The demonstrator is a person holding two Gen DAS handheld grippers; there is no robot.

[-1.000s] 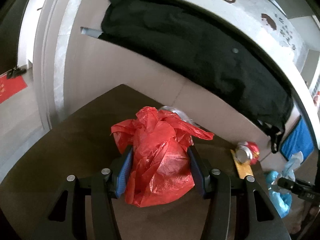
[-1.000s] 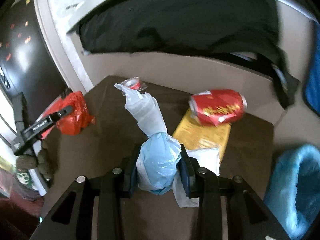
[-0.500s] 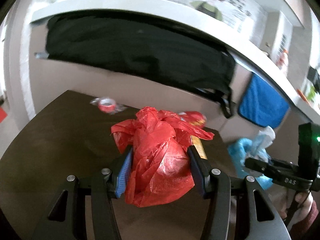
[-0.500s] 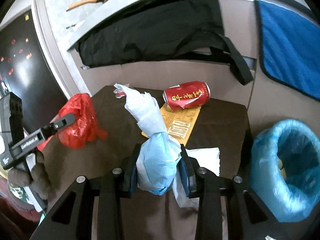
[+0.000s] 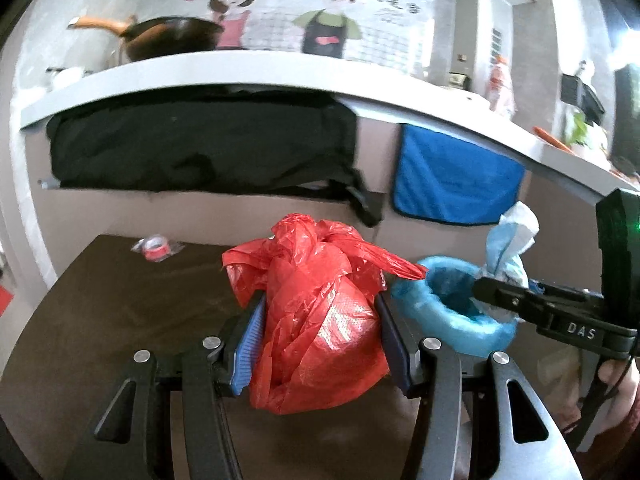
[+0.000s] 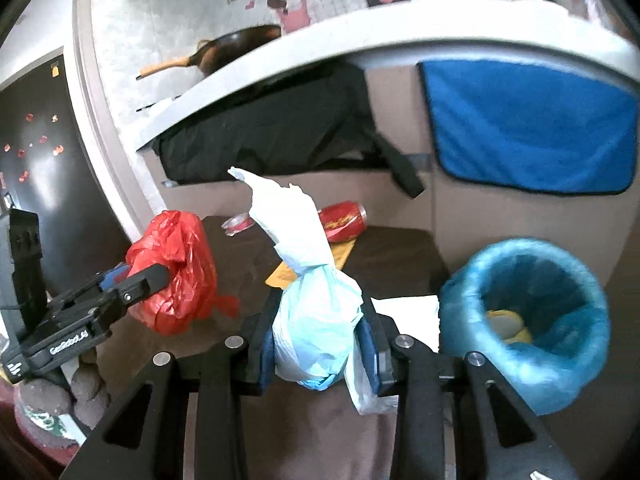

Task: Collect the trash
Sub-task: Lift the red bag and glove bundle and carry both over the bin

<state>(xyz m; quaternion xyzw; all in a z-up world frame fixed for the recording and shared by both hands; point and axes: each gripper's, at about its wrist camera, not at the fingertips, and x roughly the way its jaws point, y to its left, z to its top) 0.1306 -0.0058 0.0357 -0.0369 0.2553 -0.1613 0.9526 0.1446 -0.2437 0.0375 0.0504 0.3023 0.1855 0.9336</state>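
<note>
Trash bin lined in blue plastic (image 6: 524, 328) awaits: my left tongs (image 5: 320, 340) grip the crumpled red bag (image 5: 320, 320), right tongs (image 6: 318, 340) the pale-blue bag (image 6: 316, 320); red can (image 6: 344, 222) remains on the surface's (image 5: 120, 300) far edge.

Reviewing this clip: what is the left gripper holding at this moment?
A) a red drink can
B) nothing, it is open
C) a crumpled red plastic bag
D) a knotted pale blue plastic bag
C: in the left wrist view the left gripper is closed on the crumpled red plastic bag, while the knotted pale blue plastic bag sits in the right gripper.
</note>
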